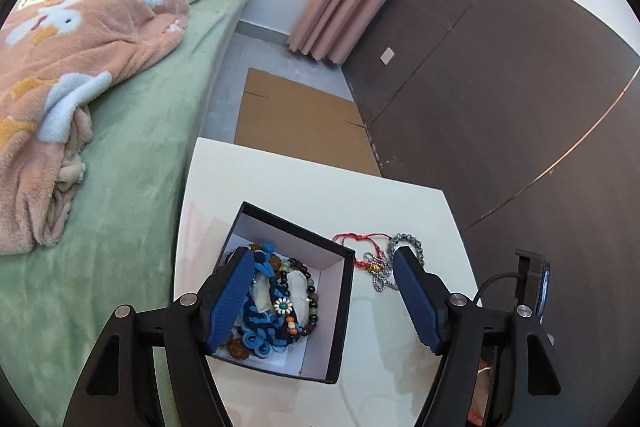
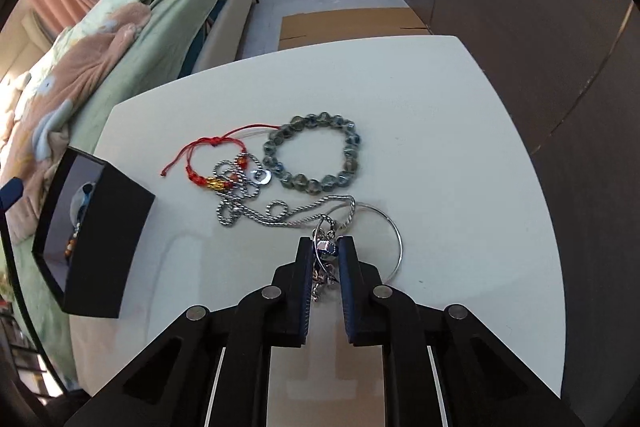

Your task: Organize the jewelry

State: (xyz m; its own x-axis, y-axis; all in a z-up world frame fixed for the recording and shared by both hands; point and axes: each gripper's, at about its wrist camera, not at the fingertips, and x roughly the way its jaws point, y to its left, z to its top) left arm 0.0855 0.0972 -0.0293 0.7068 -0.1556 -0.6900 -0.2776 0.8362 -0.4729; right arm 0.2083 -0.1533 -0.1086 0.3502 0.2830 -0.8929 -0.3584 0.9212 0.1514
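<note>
Bracelets (image 2: 311, 155) number two beside one chain (image 2: 256, 211).

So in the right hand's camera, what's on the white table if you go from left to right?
Black box → red string bracelet → grey-blue bead bracelet → thin silver bangle. The twisted silver chain sprawls under several, so I've left it out.
</note>
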